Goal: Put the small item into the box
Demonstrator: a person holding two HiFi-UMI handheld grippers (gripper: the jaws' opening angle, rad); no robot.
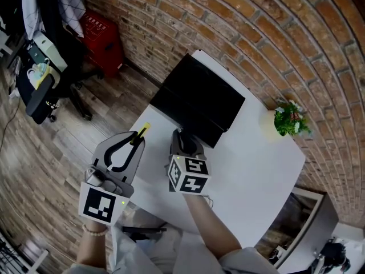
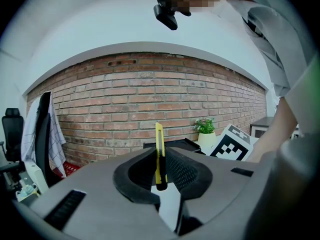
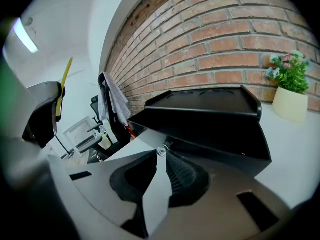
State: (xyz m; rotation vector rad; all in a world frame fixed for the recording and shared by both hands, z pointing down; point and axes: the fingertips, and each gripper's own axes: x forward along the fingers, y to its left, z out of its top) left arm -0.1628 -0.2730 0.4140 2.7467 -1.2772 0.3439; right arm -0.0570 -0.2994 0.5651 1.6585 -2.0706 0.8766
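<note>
"Starting with the largest: entry one?"

"Brick wall (image 1: 239, 21), curving across the back. Entry two, white table (image 1: 256, 170). Entry three, black box (image 1: 197, 99), standing on the far part of the table, close to the wall."

"The grippers?"

"Left gripper (image 1: 137, 138), held over the table's near left edge, jaws pinching a yellow knife (image 2: 159, 144). Right gripper (image 1: 180, 133), tips at the box's near edge, jaws pressed together."

"Next down?"

"One potted plant (image 1: 290, 120), cream pot, on the table to the right of the box and apart from it."

"The knife in full?"

"Slim, yellow with a dark strip. It stands upright between the left pads, its top sticking out past the tips. It is outside the box, near its left corner in the head view."

"Anything smaller?"

"A small shiny bit (image 3: 160, 150) at the right gripper's tips. I cannot tell what it is, or whether it is pinched."
</note>
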